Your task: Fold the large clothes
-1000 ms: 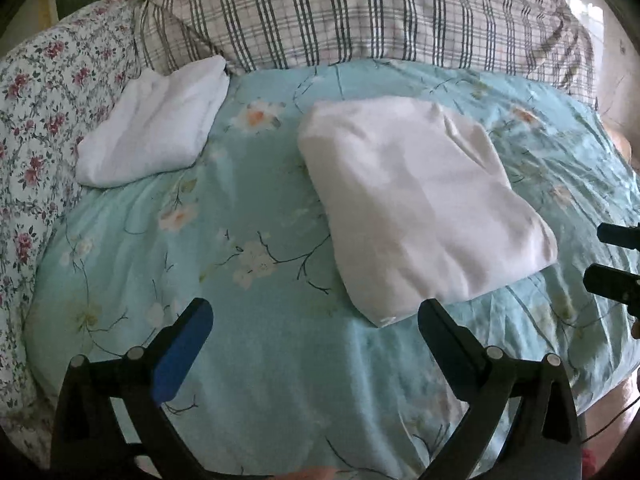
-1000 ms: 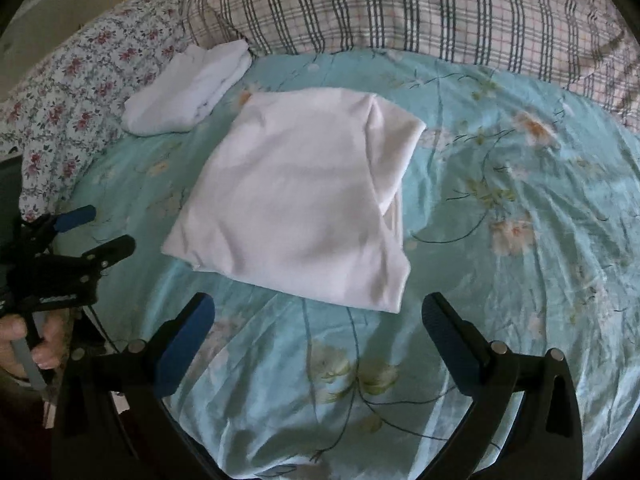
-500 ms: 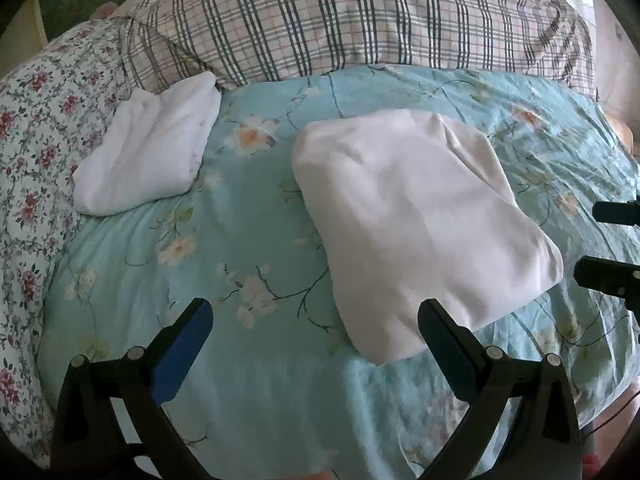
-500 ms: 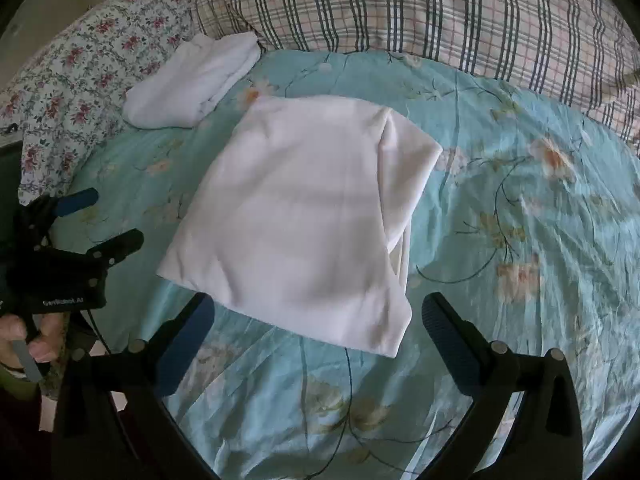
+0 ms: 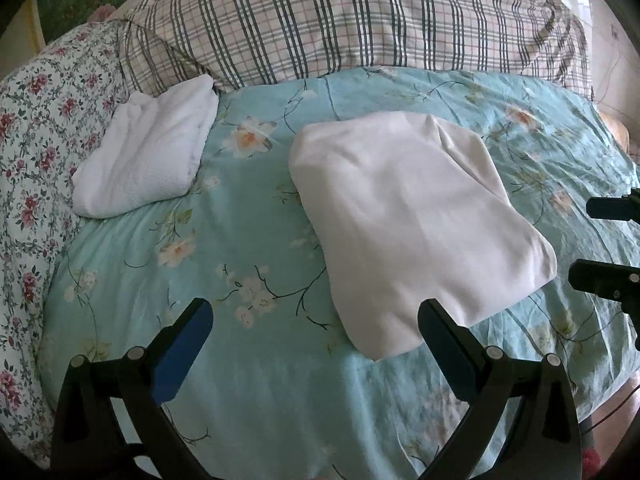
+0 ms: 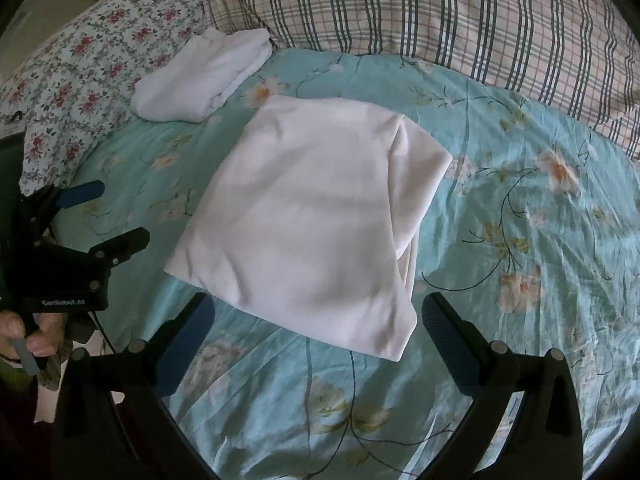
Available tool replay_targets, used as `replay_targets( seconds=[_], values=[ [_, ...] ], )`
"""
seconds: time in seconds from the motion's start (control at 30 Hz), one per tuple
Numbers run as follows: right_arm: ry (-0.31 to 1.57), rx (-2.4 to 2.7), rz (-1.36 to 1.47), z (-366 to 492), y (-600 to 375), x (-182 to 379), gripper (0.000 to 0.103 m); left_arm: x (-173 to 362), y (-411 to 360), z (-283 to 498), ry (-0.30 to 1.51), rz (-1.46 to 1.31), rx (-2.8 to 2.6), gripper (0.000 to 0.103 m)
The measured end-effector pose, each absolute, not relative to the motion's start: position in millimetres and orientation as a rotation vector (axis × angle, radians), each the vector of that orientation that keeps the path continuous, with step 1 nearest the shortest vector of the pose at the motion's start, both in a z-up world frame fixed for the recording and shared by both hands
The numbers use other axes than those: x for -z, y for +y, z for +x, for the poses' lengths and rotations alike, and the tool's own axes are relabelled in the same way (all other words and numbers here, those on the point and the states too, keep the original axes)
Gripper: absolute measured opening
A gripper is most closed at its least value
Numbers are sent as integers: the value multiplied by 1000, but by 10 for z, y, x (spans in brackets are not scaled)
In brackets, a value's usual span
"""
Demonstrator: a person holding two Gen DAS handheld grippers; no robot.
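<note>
Now nearer the folded white garment (image 5: pixel 412 216) than before — left claw (image 5: pixel 316 320) and right claw (image 6: pixel 318 316) both spread, empty.

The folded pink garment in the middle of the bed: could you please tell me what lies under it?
The folded pink garment rests directly on the teal floral bedsheet, which shows all around it. Anything tucked beneath or within its folds is covered and cannot be seen.

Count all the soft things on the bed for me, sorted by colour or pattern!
White folded clothes: 2, the big one and the small one
Checked pillow: 1
Pink-flowered pillow: 1
Blue flowered sheet: 1
Total: 5
</note>
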State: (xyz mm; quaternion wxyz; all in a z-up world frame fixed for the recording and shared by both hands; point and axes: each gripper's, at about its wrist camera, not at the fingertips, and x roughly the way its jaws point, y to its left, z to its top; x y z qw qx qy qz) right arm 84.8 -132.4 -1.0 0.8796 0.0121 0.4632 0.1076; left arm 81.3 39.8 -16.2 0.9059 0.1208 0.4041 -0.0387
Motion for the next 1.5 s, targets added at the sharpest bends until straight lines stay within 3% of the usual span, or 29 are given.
replay_targets(
  seconds=[1.5],
  values=[
    [970, -218, 18, 855, -1312, 24, 103, 170, 412, 819, 833, 260, 88, 103]
  ],
)
